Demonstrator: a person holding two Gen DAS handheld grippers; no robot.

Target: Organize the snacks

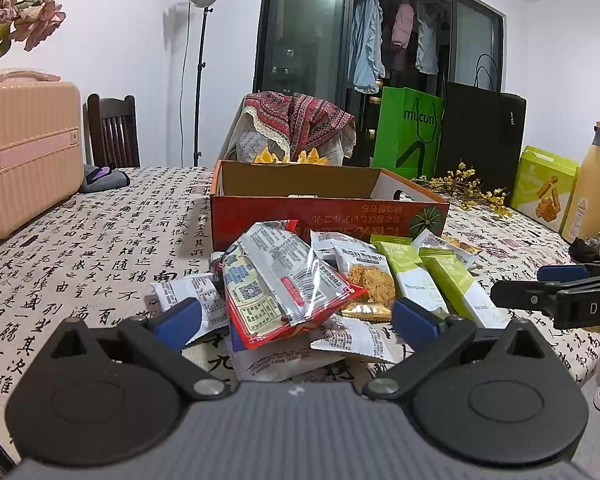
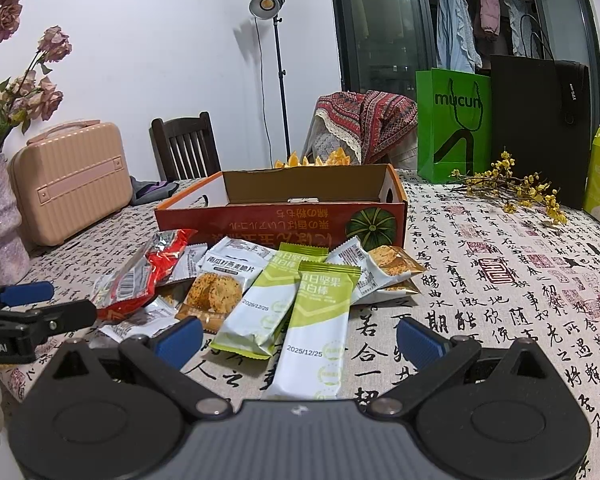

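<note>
A loose heap of snack packets [image 1: 300,288] lies on the bench [image 1: 100,248], just in front of an open orange cardboard box [image 1: 324,200] printed with a green pumpkin and upside-down Japanese script. The wrappers are glossy, crinkled foil and plastic: a red-edged packet [image 1: 284,304] with a QR code on top, flat white packets showing a crumbly biscuit, and two long green-and-white bars [image 2: 316,320]. Only the right wrist view lets the bars' date be read, "2025/12/25". The left gripper [image 1: 296,316] hovers over the near edge of the heap, its blue-padded jaws wide and holding nothing; the right gripper [image 2: 300,340] stands likewise, jaws wide either side of the nearer bar. The bench wears a cloth covered in black calligraphy. Farther out stand a ribbed pink hard case [image 1: 24,160], a green paper bag [image 2: 452,124] lettered "mucun", and, seen only from the right wrist, dried roses [image 2: 24,80] in a pale vase.
</note>
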